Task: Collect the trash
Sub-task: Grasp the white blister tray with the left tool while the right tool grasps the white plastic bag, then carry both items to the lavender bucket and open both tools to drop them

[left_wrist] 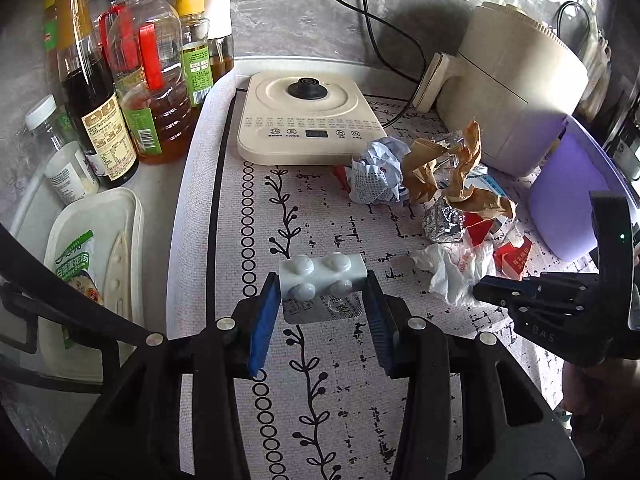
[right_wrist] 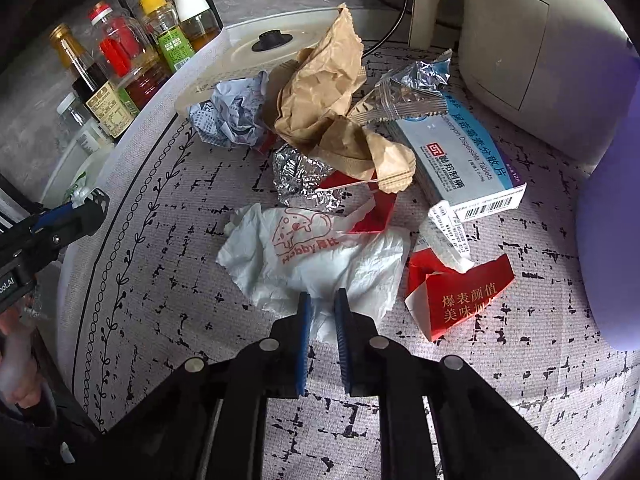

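- White blister pack (left_wrist: 322, 280): pinched between the blue pads of my left gripper (left_wrist: 322, 300), clear of the patterned mat (left_wrist: 320, 400); I judge it is held up for carrying to the bin.
- White napkin (right_wrist: 316, 256), red print: lies on the mat at the near edge of the trash heap. My right gripper (right_wrist: 322, 312) is pressed together on its near edge, a fold caught between the pads; I read this as the pick just made.
- Brown paper bag (right_wrist: 320, 92): crumpled, topping the heap, leaning over the foil ball (right_wrist: 300, 178).
- Blue-white paper wad (right_wrist: 232, 116): against the cooker base (left_wrist: 304, 116).
- Medicine box (right_wrist: 460, 160): flat on the mat, beside the bag; a foil sachet (right_wrist: 412, 88) rests on its far end.
- Red card scraps (right_wrist: 460, 296): scattered right of the napkin; not yet collected.
- Purple bin (left_wrist: 568, 200): at the right edge, just beside the heap, likely set there for short drops; I cannot see inside it.
- White tray (left_wrist: 116, 248): left of the mat, holds a green-printed packet (left_wrist: 76, 264).
- Bottles (left_wrist: 132, 72): clustered at the back left, oils and sauces inside; not trash, I judge.
- Air fryer (left_wrist: 512, 80): behind the heap, drawer shut.
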Tool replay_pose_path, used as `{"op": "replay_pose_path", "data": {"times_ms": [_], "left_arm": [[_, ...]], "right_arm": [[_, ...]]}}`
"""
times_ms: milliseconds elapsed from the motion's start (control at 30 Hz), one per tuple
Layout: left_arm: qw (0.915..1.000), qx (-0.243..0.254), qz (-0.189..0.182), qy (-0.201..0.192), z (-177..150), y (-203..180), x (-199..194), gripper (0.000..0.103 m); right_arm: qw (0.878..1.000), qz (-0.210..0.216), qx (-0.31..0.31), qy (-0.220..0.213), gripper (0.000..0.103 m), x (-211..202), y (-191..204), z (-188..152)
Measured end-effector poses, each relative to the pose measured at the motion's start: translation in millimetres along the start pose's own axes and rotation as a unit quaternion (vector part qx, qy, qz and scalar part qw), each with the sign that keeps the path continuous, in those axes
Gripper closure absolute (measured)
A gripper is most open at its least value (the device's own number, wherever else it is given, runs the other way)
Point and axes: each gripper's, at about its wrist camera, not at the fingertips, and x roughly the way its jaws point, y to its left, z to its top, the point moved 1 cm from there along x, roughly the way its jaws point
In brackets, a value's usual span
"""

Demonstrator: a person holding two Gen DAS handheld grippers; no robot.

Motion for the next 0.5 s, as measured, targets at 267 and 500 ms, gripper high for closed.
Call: {"op": "replay_pose_path", "data": {"times_ms": [267, 500], "left_arm": [[0.9995, 0.010, -0.014, -0.027, 22, -14, -14, 0.061], [0.9971, 0.014, -0.032, -0.068, 44, -36, -40, 0.061]], "right_arm": [[0.998, 0.054, -0.012, -0.043, 0.101, -44, 7, 5], [0.993, 0.067, -0.021, -0.096, 0.101, -92, 0, 15]]}}
